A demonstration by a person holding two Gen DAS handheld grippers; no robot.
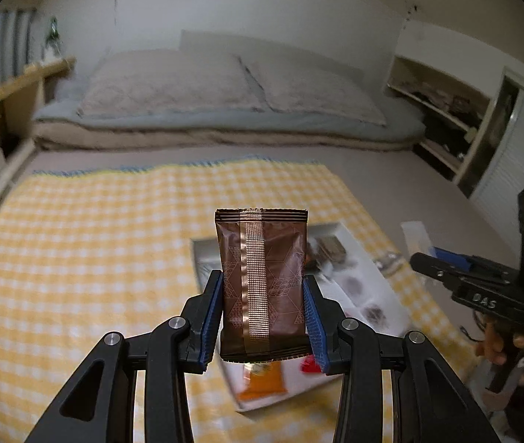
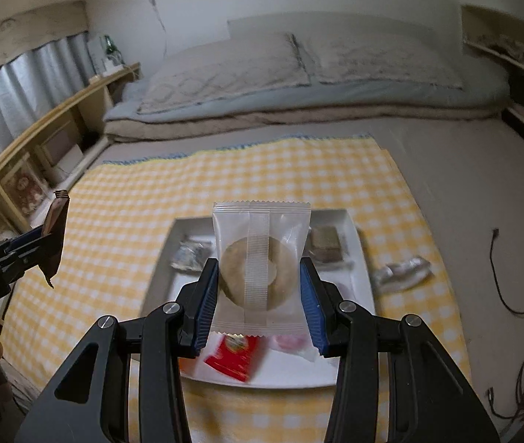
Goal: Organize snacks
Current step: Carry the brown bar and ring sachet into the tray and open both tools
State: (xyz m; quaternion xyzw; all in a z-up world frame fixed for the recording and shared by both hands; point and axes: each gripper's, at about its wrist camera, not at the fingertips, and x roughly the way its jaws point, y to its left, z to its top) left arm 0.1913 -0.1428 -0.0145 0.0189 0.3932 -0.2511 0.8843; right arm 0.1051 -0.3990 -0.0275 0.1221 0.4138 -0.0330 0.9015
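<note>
My left gripper (image 1: 264, 295) is shut on a brown foil snack packet (image 1: 264, 280), held upright above the white tray (image 1: 206, 254). My right gripper (image 2: 260, 280) is shut on a clear packet with a round biscuit (image 2: 260, 265), held upright above the same tray (image 2: 177, 243). Several snacks lie in the tray: a red packet (image 2: 234, 358), an orange packet (image 1: 265, 380), a pink sweet (image 2: 291, 341), a brown bar (image 2: 324, 245) and a dark wrapped one (image 2: 190, 254). The right gripper shows at the right of the left wrist view (image 1: 443, 264); the left gripper with its brown packet shows at the left of the right wrist view (image 2: 46, 236).
The tray sits on a yellow checked cloth (image 2: 114, 214) on a beige floor. A silver wrapped snack (image 2: 402, 271) lies on the cloth right of the tray. A black cable (image 2: 520, 291) lies at right. Folded bedding (image 2: 299, 74) is behind, wooden shelves (image 2: 40, 133) at left.
</note>
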